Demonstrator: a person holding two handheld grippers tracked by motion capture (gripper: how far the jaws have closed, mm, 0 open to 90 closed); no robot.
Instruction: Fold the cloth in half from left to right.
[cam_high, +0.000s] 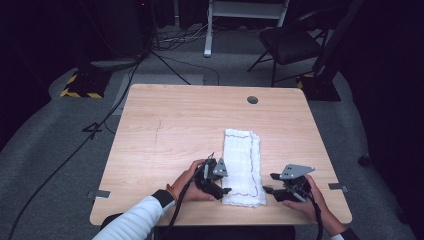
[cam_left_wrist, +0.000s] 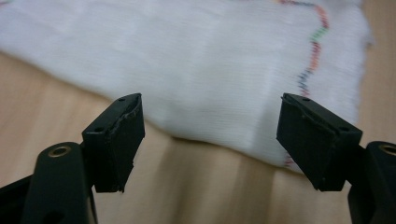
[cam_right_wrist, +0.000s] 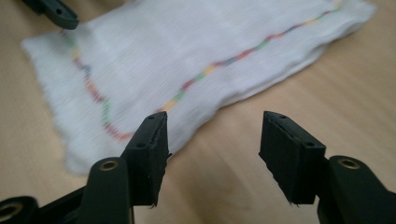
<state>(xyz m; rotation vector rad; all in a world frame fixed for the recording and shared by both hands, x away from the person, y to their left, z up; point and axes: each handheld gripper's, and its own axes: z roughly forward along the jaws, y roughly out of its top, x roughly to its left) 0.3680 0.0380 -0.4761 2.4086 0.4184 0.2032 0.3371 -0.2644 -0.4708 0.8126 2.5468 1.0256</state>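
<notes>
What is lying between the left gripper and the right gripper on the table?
The near end of the folded white cloth lies between the left gripper and the right gripper, as the high view shows.

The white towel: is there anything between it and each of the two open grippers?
No, nothing visible. Only bare table separates the folded white towel from the left gripper and the right gripper, one at each side.

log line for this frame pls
left gripper: open, at folded white cloth near-left edge | right gripper: open, beside its near-right edge | cloth flat on table, ungrasped
</notes>
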